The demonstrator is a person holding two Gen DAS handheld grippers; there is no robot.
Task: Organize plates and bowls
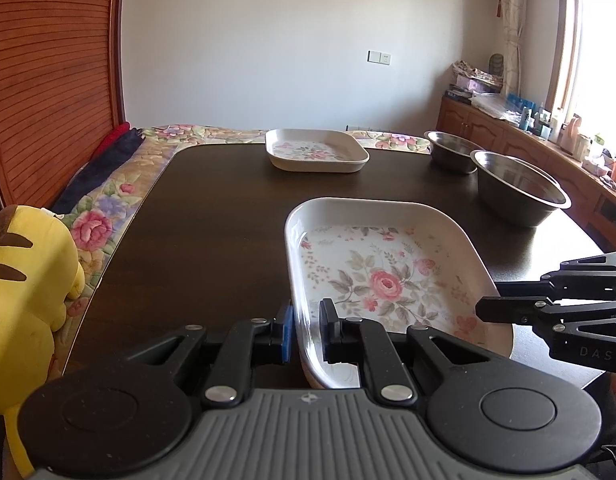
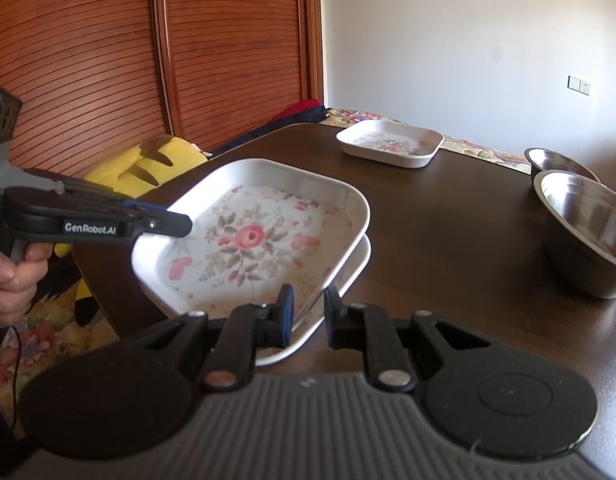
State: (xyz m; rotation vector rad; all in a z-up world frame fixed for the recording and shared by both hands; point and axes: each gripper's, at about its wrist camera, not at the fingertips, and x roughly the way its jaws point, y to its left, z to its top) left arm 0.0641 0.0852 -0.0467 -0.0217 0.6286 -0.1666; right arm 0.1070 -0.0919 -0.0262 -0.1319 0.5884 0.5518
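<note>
Both the left gripper point(image 1: 306, 330) and right gripper point(image 2: 309, 316) pinch the stiff, slick white floral square plate's point(image 2: 252, 240) rim between their fingers; grip thin edges firmly

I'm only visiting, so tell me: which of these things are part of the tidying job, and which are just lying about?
Part of the job:
- stacked floral plates, rim between the fingers of both the left gripper and the right gripper
- far floral plate
- two steel bowls

Just lying about:
- yellow plush toy
- floral bedspread
- clutter on the window counter
</note>
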